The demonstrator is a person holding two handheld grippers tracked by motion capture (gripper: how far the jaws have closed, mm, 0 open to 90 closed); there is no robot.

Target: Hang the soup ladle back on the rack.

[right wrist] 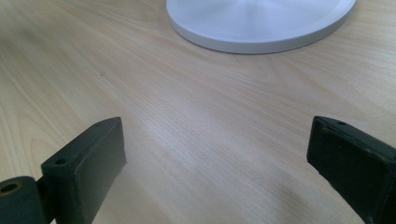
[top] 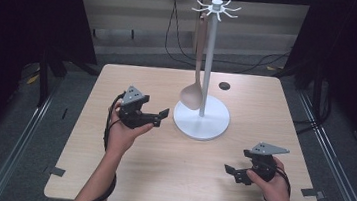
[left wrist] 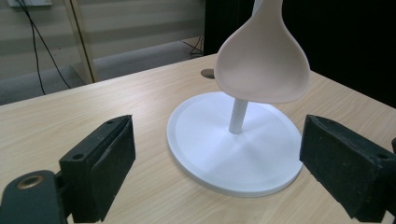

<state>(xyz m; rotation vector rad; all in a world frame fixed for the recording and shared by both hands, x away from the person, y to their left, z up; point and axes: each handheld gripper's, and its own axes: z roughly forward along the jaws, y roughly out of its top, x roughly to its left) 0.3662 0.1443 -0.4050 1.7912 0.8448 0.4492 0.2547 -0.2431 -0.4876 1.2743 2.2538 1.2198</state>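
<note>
1 pale beige spoon [top: 193, 89] hangs bowl-down from the white stand [top: 202, 118], beside its pole. Left gripper [top: 160, 117], jaws apart, faces the stand; right gripper [top: 231, 171], also apart, sits farther off.

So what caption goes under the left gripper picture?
Open left gripper faces a beige spoon hanging over the white stand's base.

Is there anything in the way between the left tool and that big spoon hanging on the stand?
Nothing visible. The left tool is open and faces the spoon, which hangs free above the stand's white base, with bare table between.
</note>
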